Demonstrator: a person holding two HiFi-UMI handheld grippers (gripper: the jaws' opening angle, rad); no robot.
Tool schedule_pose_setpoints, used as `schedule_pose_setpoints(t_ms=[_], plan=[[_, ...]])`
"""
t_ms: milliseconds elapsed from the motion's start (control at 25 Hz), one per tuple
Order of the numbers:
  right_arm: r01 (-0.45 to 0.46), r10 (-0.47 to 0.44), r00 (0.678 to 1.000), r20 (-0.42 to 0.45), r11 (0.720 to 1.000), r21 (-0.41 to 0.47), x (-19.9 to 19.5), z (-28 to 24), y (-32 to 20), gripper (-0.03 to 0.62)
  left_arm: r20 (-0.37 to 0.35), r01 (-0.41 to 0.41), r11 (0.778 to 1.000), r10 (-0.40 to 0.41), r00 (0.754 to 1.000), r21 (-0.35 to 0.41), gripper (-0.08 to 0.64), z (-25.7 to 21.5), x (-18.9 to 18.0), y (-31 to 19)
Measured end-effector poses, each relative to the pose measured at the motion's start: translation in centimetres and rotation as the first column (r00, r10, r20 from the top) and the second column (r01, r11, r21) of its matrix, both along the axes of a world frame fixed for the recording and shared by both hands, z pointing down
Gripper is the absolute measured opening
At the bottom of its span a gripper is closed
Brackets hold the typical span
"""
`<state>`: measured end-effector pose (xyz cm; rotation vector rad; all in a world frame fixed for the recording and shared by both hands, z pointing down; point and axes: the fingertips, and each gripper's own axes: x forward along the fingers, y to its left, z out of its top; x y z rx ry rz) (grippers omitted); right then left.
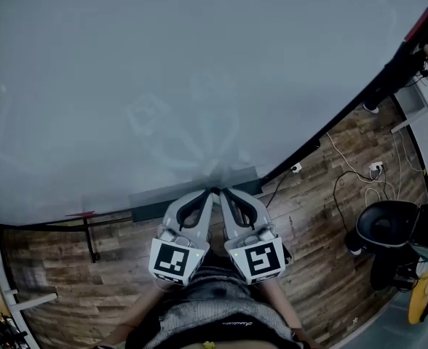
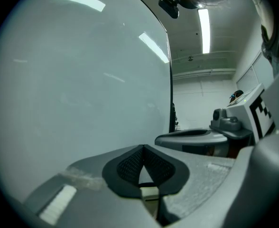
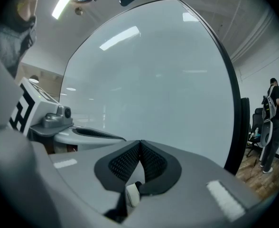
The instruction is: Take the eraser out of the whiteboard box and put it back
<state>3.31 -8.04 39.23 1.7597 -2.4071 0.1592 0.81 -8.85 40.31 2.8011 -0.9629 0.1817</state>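
Here, both hand-held grippers are held side by side at the lower edge of the whiteboard [image 1: 163,71], their tips pointing at it and nearly touching each other. The left hand-held gripper [image 1: 212,190] has its jaws closed tip to tip, and its own view shows nothing between the ribbed black pads [image 2: 130,165]. The right hand-held gripper [image 1: 223,190] is closed in the same way, its pads [image 3: 151,164] meeting at the front with nothing caught in them. Each carries a cube with a square black-and-white marker, the left cube [image 1: 172,259] and the right cube [image 1: 263,257], on the end farther from the whiteboard.

The whiteboard box [image 1: 152,208] is a dark, shallow tray fixed along the whiteboard's bottom frame, and both pairs of tips sit right at it. No view shows the eraser clearly, so I cannot tell whether it lies in that box.

The whiteboard's surface looks wiped, with faint pale smears just above the tips. Below the whiteboard is a wooden floor [image 1: 316,217]. Off the whiteboard's right corner lie loose cables [image 1: 345,173] and a black office chair [image 1: 385,227]. In the right gripper view a person [image 3: 271,122] stands past the whiteboard's right edge.
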Motion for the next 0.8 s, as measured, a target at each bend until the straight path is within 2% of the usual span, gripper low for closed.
schedule_pose_setpoints(t_ms=[240, 360, 520, 800], plan=[[0.119, -0.119, 0.993, -0.015, 0.993, -0.014, 0.9, -0.1, -0.6, 0.002, 0.006, 0.082, 0.996, -0.082, 0.997, 0.022, 0.0, -0.3, 1.1, -0.6], [0.156, -0.157, 0.987, -0.022, 0.988, -0.013, 1.1, -0.1, -0.9, 0.002, 0.002, 0.116, 0.993, -0.116, 0.993, 0.009, 0.0, -0.5, 1.5, -0.5], [0.176, -0.176, 0.984, -0.021, 0.984, -0.02, 0.8, 0.3, -1.2, 0.002, 0.016, 0.13, 0.991, -0.13, 0.991, 0.015, 0.0, -0.3, 1.3, -0.6], [0.156, -0.156, 0.988, -0.011, 0.987, -0.044, 0.8, 1.6, -1.5, 0.002, 0.043, 0.114, 0.993, -0.114, 0.993, 0.016, 0.0, 0.7, 0.3, -0.7]])
